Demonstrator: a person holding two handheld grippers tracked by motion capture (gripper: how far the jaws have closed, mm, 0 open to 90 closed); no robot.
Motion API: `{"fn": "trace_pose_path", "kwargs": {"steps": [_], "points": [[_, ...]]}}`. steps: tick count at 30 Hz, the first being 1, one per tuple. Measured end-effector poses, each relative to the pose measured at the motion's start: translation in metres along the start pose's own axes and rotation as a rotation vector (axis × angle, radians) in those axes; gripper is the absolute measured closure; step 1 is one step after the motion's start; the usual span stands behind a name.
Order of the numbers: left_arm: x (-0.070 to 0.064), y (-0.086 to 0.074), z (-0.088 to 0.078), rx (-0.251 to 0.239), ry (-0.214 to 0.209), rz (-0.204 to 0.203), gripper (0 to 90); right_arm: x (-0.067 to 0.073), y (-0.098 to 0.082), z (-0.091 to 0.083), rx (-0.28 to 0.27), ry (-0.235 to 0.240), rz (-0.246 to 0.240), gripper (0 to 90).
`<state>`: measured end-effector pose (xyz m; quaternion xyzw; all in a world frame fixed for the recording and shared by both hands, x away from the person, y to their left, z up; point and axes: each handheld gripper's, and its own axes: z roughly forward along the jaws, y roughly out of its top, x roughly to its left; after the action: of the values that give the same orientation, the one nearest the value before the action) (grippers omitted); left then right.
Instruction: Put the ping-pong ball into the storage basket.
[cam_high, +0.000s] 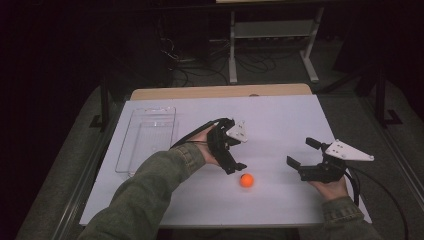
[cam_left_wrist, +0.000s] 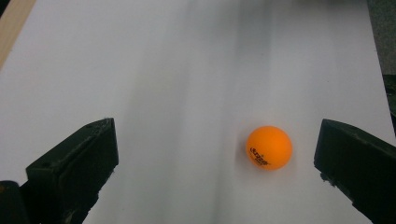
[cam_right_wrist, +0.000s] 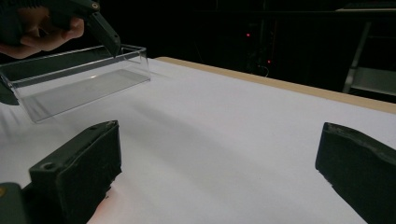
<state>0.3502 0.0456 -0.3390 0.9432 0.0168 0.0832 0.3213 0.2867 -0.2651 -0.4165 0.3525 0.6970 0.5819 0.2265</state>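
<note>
**Orange ping-pong ball sitting right between the left jaws**

Biggest thing first: the table (cam_high: 280, 115) with its white top takes up the middle of the high view, with a strip of bare wood showing along its far edge. Next down in size is the clear plastic tray (cam_high: 145, 137), left of centre in that view and looking empty. In the right gripper view it sits in the upper left of the frame.

Then the 2 grippers. The left gripper (cam_high: 232, 145) is just left of centre in the high view, tilted down toward the table, jaws spread wide with nothing in them. The right gripper (cam_high: 302, 152) is over at the lower right, also wide open and holding nothing, just pointing across bare tabletop toward the tray.

Smallest: the orange ball (cam_left_wrist: 269, 147). In the left gripper view it's low and right of centre, resting on the white surface between the 2 black jaws, much nearer the right-hand one but not touching it. In the high view it's just below centre, right beside the left gripper's lower jaw tip.

My take on handling: it reads as a table tennis ball, so super light, hollow, a stiff thin shell, smooth and round. It'll roll or squirt away if 1 jaw bumps it first. I'd centre the jaws on it and close across its widest part, gently, since a hard squeeze could dent it or pop it out.
</note>
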Motion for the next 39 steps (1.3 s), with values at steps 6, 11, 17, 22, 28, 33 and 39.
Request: {"fn": "trace_pose_path", "kwargs": {"steps": [6, 11, 17, 22, 28, 33, 39], "points": [[0.000, 0.000, 0.007, 0.007, -0.022, 0.004, 0.0, 0.000, 0.000, 0.000, -0.001, 0.001, 0.001, 0.0], [-0.001, -0.001, 0.014, 0.033, -0.038, 0.013, 0.0, 0.000, 0.000, -0.001, -0.001, 0.002, -0.001, 0.0], [-0.002, -0.001, 0.022, 0.046, -0.053, 0.020, 0.0, 0.000, 0.000, -0.001, -0.002, 0.002, -0.002, 0.0], [-0.004, -0.002, 0.027, 0.056, -0.067, 0.026, 0.0, -0.001, 0.000, -0.001, -0.002, 0.002, -0.003, 0.0], [-0.005, -0.006, 0.034, 0.055, -0.081, 0.018, 0.0, -0.001, 0.000, -0.002, -0.001, 0.002, 0.000, 0.0], [-0.006, -0.007, 0.038, 0.060, -0.084, 0.025, 0.0, -0.001, -0.001, -0.002, 0.000, 0.001, 0.001, 0.0], [-0.008, -0.007, 0.043, 0.077, -0.087, 0.030, 0.0, -0.001, -0.001, -0.002, 0.000, 0.002, 0.000, 0.0]]}}
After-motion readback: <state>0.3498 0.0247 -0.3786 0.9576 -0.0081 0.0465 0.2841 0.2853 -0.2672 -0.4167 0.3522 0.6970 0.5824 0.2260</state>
